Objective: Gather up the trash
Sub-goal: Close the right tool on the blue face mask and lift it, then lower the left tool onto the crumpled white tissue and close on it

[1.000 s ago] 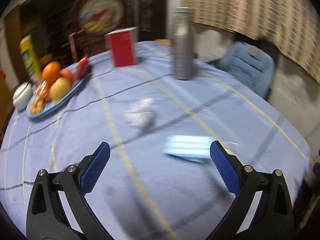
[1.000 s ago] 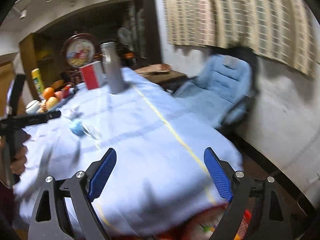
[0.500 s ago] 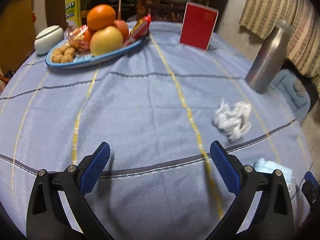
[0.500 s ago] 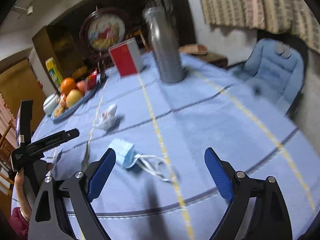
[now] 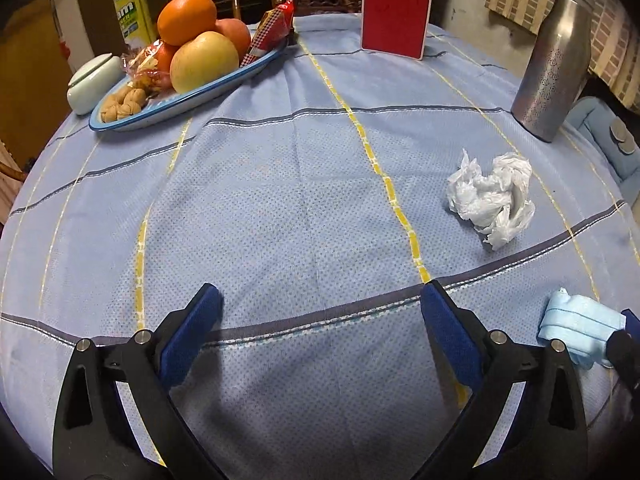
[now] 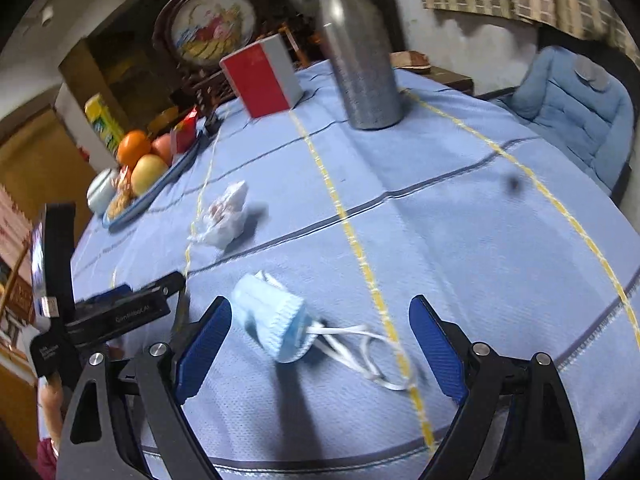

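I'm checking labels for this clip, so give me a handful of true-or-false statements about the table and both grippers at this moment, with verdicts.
1. The right gripper is open with the folded blue face mask lying between its fingers. True.
2. The left gripper is shut on the crumpled white plastic bag. False: it is open and empty, and the bag lies on the tablecloth ahead to its right.
3. The metal bottle stands upright. True.
4. The red box lies flat on the fruit plate. False: it stands on the cloth, apart from the plate.
5. The mask's ear loops trail on the cloth. True.
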The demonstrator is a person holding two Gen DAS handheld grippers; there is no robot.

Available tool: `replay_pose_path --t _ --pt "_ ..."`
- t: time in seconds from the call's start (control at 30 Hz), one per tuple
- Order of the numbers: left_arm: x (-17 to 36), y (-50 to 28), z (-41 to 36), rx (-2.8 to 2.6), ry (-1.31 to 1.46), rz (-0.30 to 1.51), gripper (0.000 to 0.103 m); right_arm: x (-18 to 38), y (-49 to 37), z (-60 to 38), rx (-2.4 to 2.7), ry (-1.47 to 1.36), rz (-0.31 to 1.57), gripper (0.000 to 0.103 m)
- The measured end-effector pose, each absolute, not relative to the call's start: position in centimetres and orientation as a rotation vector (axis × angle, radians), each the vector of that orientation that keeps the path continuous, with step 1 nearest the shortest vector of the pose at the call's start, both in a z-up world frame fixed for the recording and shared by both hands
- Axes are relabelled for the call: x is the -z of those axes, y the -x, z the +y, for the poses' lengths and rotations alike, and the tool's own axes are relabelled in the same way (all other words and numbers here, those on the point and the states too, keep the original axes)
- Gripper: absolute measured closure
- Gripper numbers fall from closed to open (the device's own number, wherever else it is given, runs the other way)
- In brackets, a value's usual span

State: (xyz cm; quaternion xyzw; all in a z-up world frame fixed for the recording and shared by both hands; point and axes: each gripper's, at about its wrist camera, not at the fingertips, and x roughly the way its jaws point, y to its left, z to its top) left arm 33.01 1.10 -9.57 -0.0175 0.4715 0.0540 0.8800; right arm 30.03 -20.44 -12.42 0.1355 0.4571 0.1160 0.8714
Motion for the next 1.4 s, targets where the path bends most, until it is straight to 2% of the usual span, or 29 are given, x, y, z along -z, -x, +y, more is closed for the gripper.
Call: replay_pose_path --t 0.1,0.17,0.23,0.3,0.37,0.47,0.73,0.83,1.1,1.4 --pt "9.6 -33.0 1.1 -0.114 0.036 0.982 0.006 12.8 -30.3 -19.7 -0.257 -0.249 0.989 0.015" --pt "9.5 -33.0 1.1 -0.113 0.036 0.982 0.006 13.1 -30.5 -19.4 -0.277 -0.246 1.009 0.027" --pt "9.6 -33.2 1.1 -0.112 0.035 0.983 0.005 13.0 -30.4 -19.5 -0.282 -0.250 1.006 0.032" --pt "9.6 -33.1 1.2 -0.112 0.035 0.983 0.005 13.1 -30.4 -19.7 -0.306 -0.274 1.007 0.044" --pt "9.6 -33.1 1.1 -0.110 0.035 0.983 0.005 13.3 -30.4 -20.2 -0.333 -0.322 1.007 0.070" --pt "9.5 -33.1 1.1 -0.111 0.035 0.983 0.005 13.2 -30.2 -21.2 -0.335 -0.390 0.985 0.086" --pt "9.5 -32.9 1.1 -0.110 0.034 0.983 0.006 12.9 -28.7 -25.0 -0.199 -0.544 0.886 0.088" --pt "9.4 -33.1 1.2 -0.101 0.036 0.985 0.006 13.3 -28.8 -25.7 -0.167 -0.571 0.894 0.076" --pt "7.5 -32.7 -1.0 0.013 0.001 0.926 0.006 13.8 -29.3 -25.4 -0.165 -0.564 0.935 0.073" --pt "6.4 -36.8 -4.6 0.118 0.037 0.941 0.006 14.0 -29.4 -25.4 -0.159 -0.568 0.945 0.072"
